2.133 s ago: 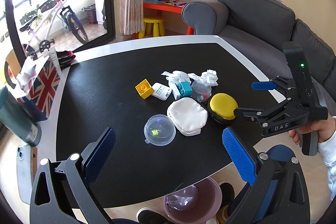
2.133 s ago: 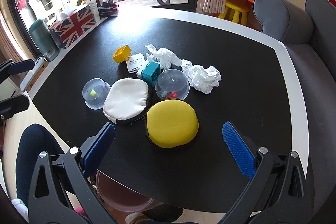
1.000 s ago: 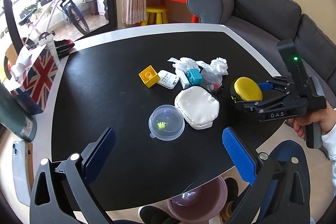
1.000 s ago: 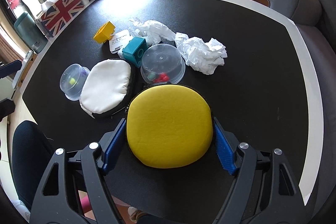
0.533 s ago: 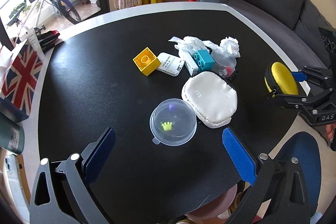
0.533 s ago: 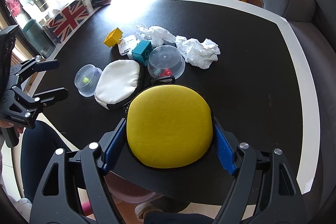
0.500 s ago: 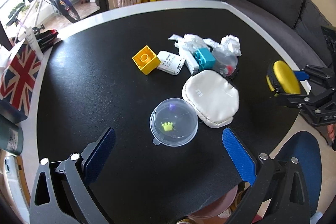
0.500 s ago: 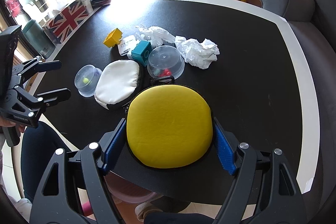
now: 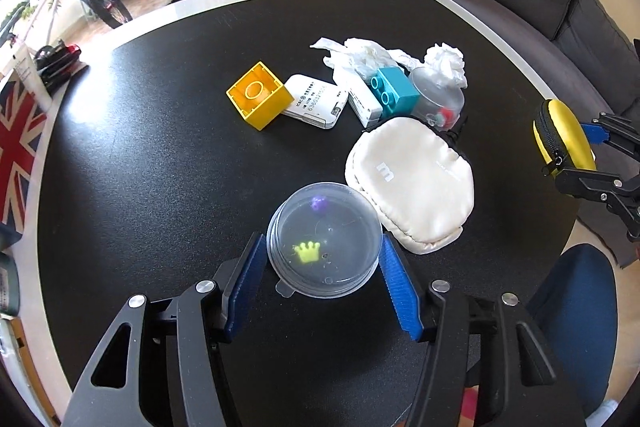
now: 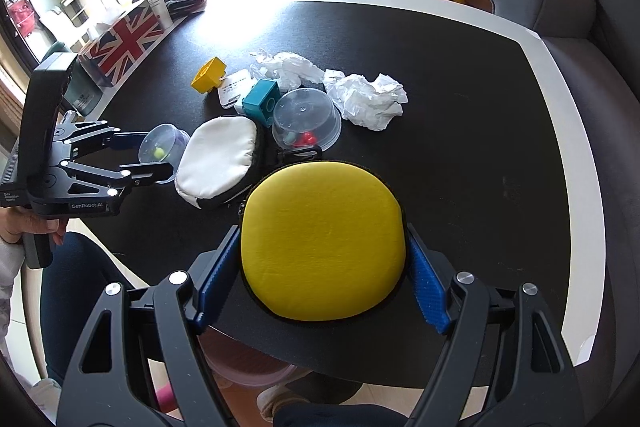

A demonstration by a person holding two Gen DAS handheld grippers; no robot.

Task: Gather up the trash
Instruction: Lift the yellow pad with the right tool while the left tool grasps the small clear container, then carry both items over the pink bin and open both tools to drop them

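Now left gripper (image 9: 323, 269) clamps clear capsule (image 9: 323, 239), right gripper (image 10: 322, 263) holds yellow case (image 10: 322, 247) past table edge (image 10: 576, 323).

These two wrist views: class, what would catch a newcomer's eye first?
The round yellow zip case clamped in the right gripper, held above the table's near edge. Next, the clear plastic dome with a yellow crown between the left gripper's blue pads on the black table.
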